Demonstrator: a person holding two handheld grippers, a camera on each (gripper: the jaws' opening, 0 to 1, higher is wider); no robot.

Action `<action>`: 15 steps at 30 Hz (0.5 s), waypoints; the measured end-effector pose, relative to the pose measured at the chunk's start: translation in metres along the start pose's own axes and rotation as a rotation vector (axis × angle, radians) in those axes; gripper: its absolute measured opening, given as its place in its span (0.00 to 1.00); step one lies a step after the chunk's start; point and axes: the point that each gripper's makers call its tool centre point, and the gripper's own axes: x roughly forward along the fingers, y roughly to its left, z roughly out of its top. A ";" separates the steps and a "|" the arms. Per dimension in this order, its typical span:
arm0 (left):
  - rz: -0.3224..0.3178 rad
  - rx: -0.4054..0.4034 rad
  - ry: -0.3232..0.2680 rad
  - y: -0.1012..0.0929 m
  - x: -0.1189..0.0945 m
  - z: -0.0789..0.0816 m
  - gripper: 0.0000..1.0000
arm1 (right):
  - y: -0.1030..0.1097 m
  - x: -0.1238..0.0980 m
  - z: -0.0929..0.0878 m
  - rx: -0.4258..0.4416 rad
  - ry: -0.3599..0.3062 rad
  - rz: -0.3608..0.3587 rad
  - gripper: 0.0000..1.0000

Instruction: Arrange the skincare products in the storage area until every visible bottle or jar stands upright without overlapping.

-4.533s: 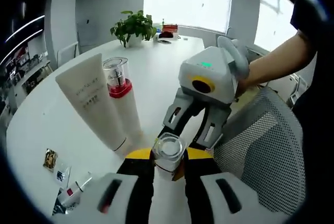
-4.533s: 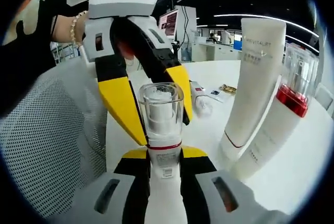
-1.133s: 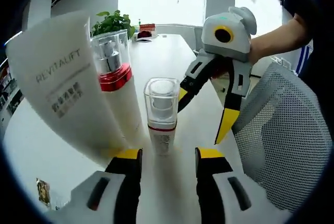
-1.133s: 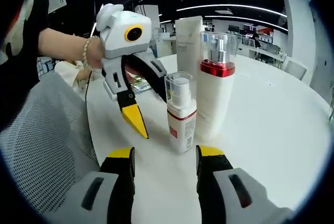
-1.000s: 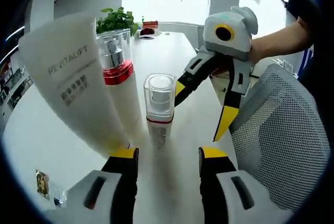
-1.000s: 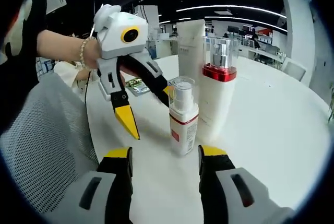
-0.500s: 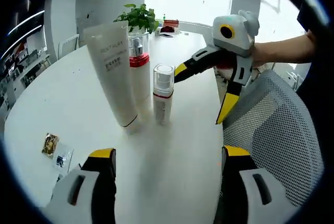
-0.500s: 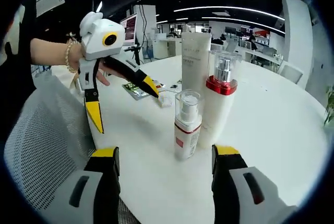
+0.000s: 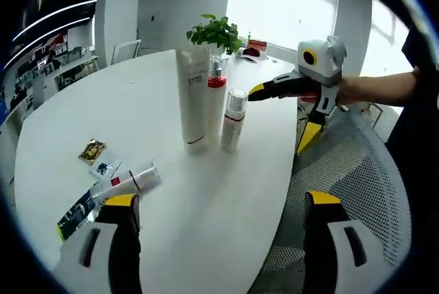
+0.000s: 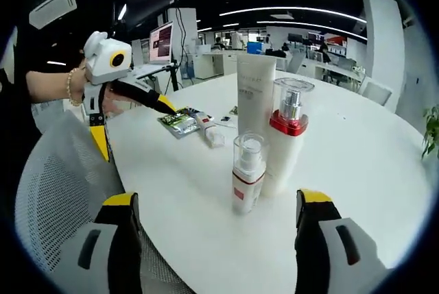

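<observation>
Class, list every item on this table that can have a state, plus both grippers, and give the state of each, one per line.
White tube: upright.
Red-collared pump bottle: upright, clear cap on.
Small pump bottle: upright, clear cap on.
Small tube: lying flat.
Sachets: lying flat.
Left gripper: open, holding nothing.
Right gripper: open, holding nothing.

A round white counter (image 9: 82, 123) carries three upright products in a tight cluster: a tall tube (image 9: 193, 95), a red-collared pump bottle (image 9: 214, 105) and a small clear-capped bottle (image 9: 232, 120). Toward 8 o'clock lie a small tube (image 9: 130, 180) and sachets (image 9: 91, 150).
</observation>
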 end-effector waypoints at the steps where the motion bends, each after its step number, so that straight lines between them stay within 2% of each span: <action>1: 0.002 -0.008 0.001 0.000 -0.003 -0.002 0.93 | 0.002 -0.001 0.000 0.009 0.005 0.001 0.96; 10: 0.073 -0.062 -0.028 -0.001 -0.033 -0.012 0.98 | 0.011 -0.003 0.005 0.041 0.004 0.001 1.00; 15: 0.124 -0.100 -0.051 0.008 -0.052 -0.021 0.98 | 0.015 -0.005 0.012 0.061 -0.015 -0.007 1.00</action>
